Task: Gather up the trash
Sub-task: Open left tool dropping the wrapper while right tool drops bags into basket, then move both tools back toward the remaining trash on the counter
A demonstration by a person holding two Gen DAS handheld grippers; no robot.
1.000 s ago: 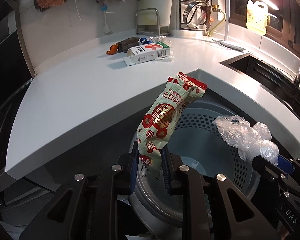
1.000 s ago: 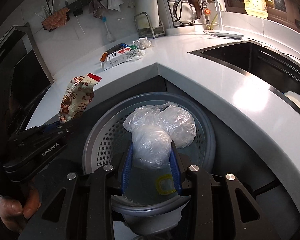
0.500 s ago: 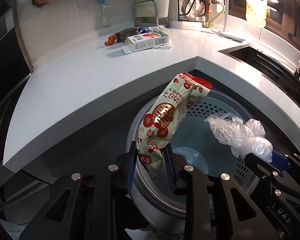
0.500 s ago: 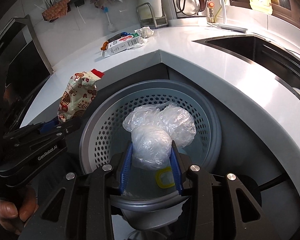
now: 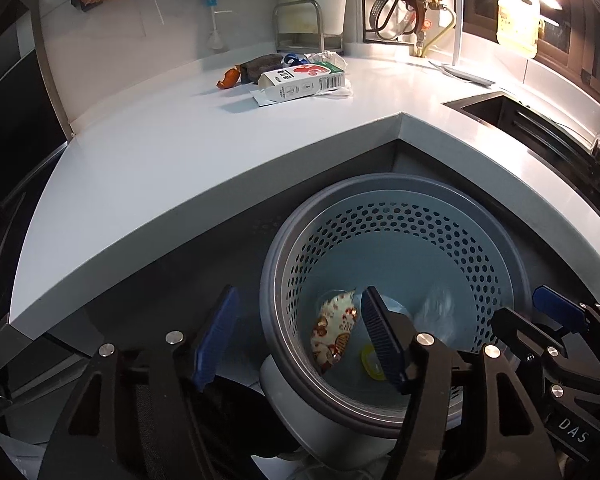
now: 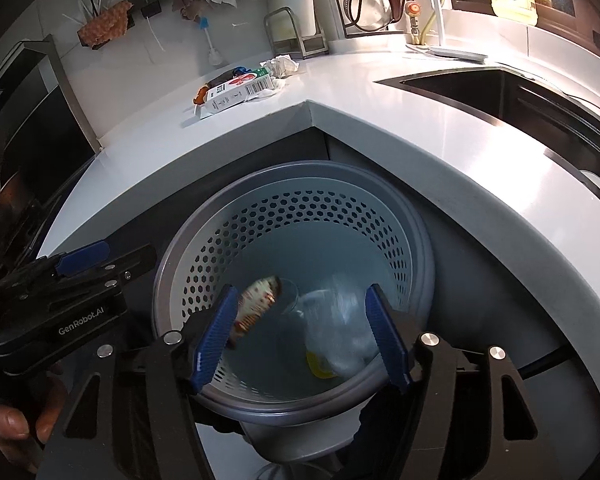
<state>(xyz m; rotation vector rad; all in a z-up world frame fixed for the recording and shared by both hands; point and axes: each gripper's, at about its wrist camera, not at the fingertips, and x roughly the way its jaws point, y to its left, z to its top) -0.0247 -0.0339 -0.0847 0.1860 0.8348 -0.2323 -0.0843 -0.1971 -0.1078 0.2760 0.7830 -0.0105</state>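
A grey perforated trash bin [image 5: 500, 252] [image 6: 300, 208] stands below the counter corner. The red-and-white snack wrapper [image 5: 334, 332] [image 6: 256, 304] and the clear plastic bag [image 5: 436, 312] [image 6: 336, 332], both blurred, are inside the bin. My left gripper [image 5: 296, 336] is open and empty over the bin's left rim. My right gripper [image 6: 302, 332] is open and empty above the bin; its fingers show in the left wrist view [image 5: 556, 312]. A milk carton [image 5: 304, 82] [image 6: 238, 90] lies on the white counter [image 5: 160, 168] with other scraps.
An orange scrap [image 5: 228, 78], a dark wrapper [image 5: 262, 67] and crumpled paper [image 6: 284, 66] lie by the carton. A sink [image 6: 512, 96] is at the right. A yellow item [image 6: 320, 364] lies on the bin's bottom.
Both grippers have opened. The snack wrapper has left the left gripper and the plastic bag the right gripper; both have dropped into the bin.
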